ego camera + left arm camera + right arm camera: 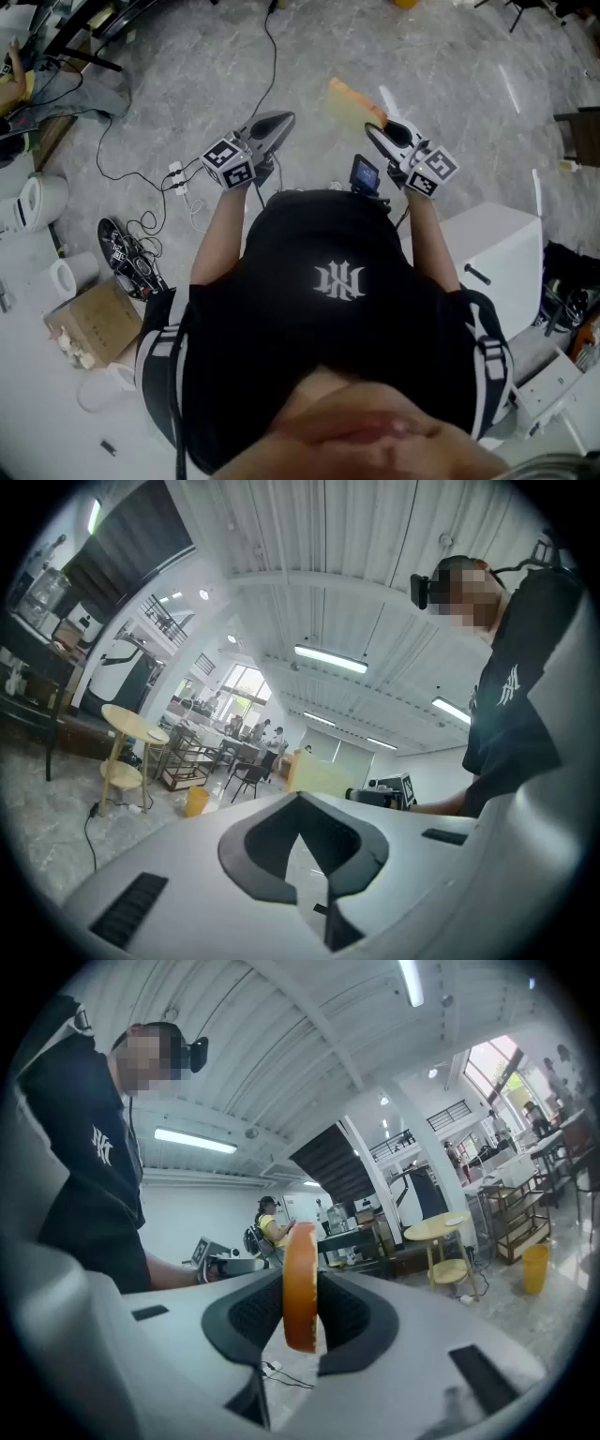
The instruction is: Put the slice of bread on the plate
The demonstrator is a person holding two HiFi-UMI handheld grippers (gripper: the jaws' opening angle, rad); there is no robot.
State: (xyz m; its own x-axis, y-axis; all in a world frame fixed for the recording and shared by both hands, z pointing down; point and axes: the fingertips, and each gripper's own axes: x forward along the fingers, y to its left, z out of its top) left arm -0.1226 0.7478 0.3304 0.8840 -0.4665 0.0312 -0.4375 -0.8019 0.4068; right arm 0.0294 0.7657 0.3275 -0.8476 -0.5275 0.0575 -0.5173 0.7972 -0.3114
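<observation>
A slice of bread [353, 104] with an orange crust stands on edge above the floor, and my right gripper [375, 132] is shut on it. In the right gripper view the bread slice [300, 1309] is edge-on, pressed between the dark pads of that right gripper [299, 1277]. My left gripper [281, 120] is held level beside it, shut, with nothing in it; its tips meet in the left gripper view, left gripper [300, 799]. From there the pale bread face [317, 775] shows ahead. No plate appears in any view.
I stand on a grey marbled floor with cables and a power strip [178, 178]. A white cabinet [497, 244] is at the right, a cardboard box [94, 323] and a shoe [122, 248] at the left. A round yellow table [131, 726] and a yellow bucket [197, 801] stand farther off.
</observation>
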